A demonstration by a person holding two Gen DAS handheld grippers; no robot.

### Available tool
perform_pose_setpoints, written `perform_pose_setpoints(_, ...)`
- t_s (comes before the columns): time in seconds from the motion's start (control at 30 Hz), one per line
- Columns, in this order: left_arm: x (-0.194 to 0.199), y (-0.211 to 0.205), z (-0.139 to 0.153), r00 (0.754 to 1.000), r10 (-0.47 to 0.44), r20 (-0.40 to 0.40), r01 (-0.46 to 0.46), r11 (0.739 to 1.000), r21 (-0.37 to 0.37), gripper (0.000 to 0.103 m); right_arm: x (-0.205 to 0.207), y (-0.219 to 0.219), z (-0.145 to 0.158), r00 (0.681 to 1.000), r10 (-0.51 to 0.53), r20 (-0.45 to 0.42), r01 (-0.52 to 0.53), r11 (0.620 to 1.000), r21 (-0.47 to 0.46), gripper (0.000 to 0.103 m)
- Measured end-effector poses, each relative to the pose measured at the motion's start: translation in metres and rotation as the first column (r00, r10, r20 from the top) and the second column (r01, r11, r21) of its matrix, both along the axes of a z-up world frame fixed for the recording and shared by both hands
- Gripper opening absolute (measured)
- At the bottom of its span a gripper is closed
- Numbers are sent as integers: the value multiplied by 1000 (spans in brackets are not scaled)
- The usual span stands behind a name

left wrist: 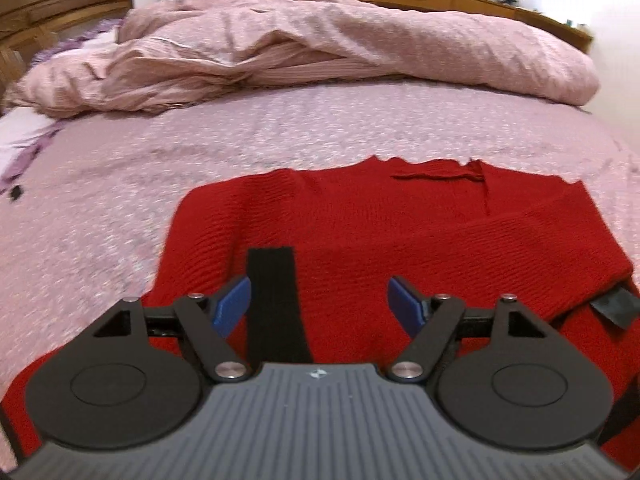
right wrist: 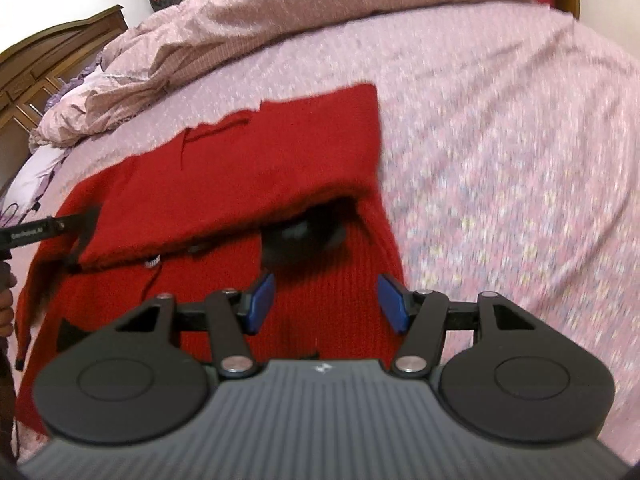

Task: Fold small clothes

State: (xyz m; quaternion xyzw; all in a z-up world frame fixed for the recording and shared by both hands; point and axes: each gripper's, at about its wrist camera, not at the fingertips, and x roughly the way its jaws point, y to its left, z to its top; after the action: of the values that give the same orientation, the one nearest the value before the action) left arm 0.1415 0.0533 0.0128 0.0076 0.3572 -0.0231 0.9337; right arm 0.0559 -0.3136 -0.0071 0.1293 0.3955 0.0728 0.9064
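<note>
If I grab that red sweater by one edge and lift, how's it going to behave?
The red sweater is ribbed knit, so it will probably sag and stretch rather than hold its shape. Its folded-over flap would likely fall open. On the textured bedspread it should bunch rather than slide.

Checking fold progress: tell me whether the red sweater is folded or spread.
Partly folded: on the red sweater, one part lies doubled over the body, its edge lifted.

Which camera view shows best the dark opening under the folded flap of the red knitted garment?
The right wrist view: the dark opening faces it, under the flap of the red knitted garment. The left wrist view shows only its edge.
</note>
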Motion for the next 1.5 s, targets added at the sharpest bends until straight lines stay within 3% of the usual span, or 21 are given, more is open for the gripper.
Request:
perform_pose_setpoints(0.2,34,21,-14,999,23,-33,-24,999,-33,78,29,4,12,999,16,39,-14,999,-40,60)
perform_pose_setpoints(0.37,52,40,-26,995,50,-84,-53,998,-40,51,59,7,7,998,29,47,-26,998,-57,60)
perform_pose_setpoints(0.43,54,46,-28,995,25,-96,-32,996,-78,47,69,8,4,999,22,47,-19,997,-75,60)
perform_pose_setpoints(0.5,54,48,-29,996,-5,-89,-4,995,-98,46,77,7,2,999,23,46,-19,996,-84,60)
perform_pose_setpoints(0.7,54,43,-34,996,-51,-67,48,997,-54,46,97,3,1,997,25,70,-18,995,-102,60)
perform_pose_setpoints(0.93,64,38,-41,998,-12,-67,10,1000,-27,47,123,-2,-1,996,20,84,-13,996,-87,60)
perform_pose_setpoints(1.0,62,37,-40,998,-12,-58,11,1000,-21,38,128,-2,-2,995,23,92,-14,996,-93,60)
perform_pose_setpoints(1.07,59,35,-37,999,-23,-43,23,1000,-16,20,134,-3,-2,995,24,99,-14,995,-95,60)
perform_pose_setpoints(1.1,58,34,-35,999,-29,-37,28,999,-28,18,137,-5,-2,994,24,105,-15,996,-90,60)
perform_pose_setpoints(1.3,52,29,-15,999,-27,25,28,999,-39,15,161,-12,-7,994,-9,112,19,996,-87,60)
perform_pose_setpoints(1.5,53,23,14,991,-37,127,39,999,-14,14,178,-20,-18,997,-20,73,22,999,-26,60)
